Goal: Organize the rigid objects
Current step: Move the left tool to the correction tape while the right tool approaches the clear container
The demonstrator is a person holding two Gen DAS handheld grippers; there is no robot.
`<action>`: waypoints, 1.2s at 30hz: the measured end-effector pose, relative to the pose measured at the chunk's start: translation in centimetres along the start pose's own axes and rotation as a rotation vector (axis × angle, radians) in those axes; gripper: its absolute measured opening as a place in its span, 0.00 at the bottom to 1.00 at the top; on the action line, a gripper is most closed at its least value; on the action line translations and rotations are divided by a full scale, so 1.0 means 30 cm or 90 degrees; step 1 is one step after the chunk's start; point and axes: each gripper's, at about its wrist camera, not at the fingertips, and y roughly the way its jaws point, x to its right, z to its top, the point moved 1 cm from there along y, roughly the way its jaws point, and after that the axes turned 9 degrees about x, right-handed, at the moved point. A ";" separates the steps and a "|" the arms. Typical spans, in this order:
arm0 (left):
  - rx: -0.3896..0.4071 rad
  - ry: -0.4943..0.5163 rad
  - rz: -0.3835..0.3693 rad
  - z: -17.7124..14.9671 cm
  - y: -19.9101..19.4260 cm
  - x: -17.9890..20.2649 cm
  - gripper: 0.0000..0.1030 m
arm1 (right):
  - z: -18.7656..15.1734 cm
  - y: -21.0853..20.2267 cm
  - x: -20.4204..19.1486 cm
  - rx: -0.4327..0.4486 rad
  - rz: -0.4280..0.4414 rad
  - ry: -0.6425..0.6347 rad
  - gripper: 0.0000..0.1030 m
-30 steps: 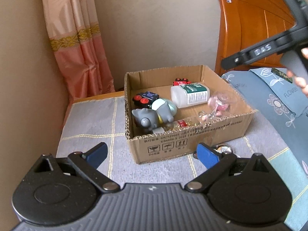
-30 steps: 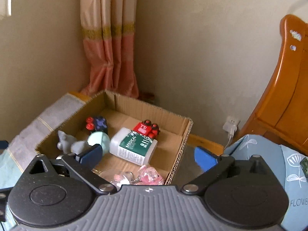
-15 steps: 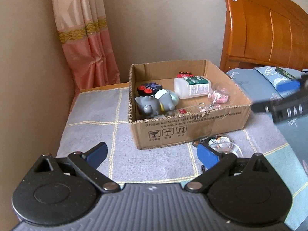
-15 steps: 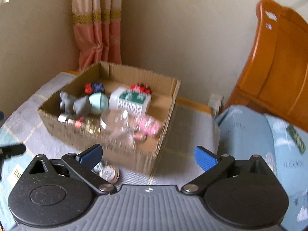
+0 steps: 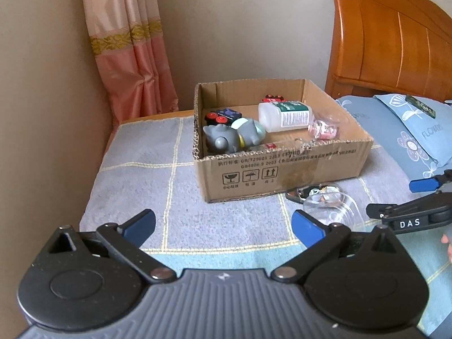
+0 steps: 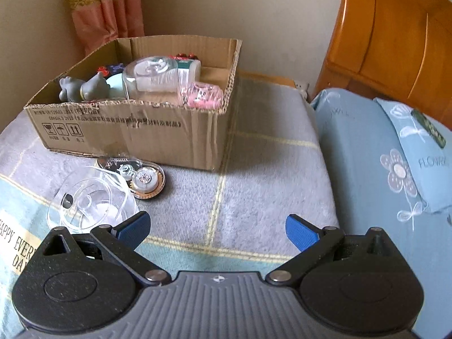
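Note:
An open cardboard box (image 5: 282,166) (image 6: 127,130) stands on the blanket. It holds a grey toy animal (image 5: 226,138), a white bottle (image 5: 282,115), a pink charm (image 6: 202,96), small toy cars (image 5: 223,115) and a clear glass piece (image 6: 149,76). In front of the box lie a correction tape (image 6: 138,176) and a clear plastic piece (image 6: 90,200). My left gripper (image 5: 223,223) hovers short of the box, its jaws opening with nothing between them. My right gripper (image 6: 217,226) is open and empty, low over the blanket, with the clear piece just beyond its left fingertip.
A grey and teal checked blanket (image 5: 141,169) covers the surface. A blue flowered pillow (image 6: 395,155) lies to the right, against a wooden headboard (image 6: 395,42). A beige wall sits close on the left, with a pink curtain (image 5: 132,56) in the corner.
My right gripper has sunk from above the box to low over the blanket in front of it. The left wrist view has drawn back a little from the box.

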 end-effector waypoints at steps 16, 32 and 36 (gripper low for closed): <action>0.001 -0.033 0.010 -0.026 0.025 -0.064 0.99 | 0.045 -0.061 -0.152 0.015 0.096 0.032 1.00; 0.018 -0.048 0.006 -0.059 0.047 -0.124 0.99 | 0.009 0.073 -0.284 -0.019 -0.004 0.048 1.00; 0.014 -0.049 -0.009 -0.061 0.060 -0.102 0.99 | -0.004 0.069 -0.231 -0.020 -0.018 0.063 1.00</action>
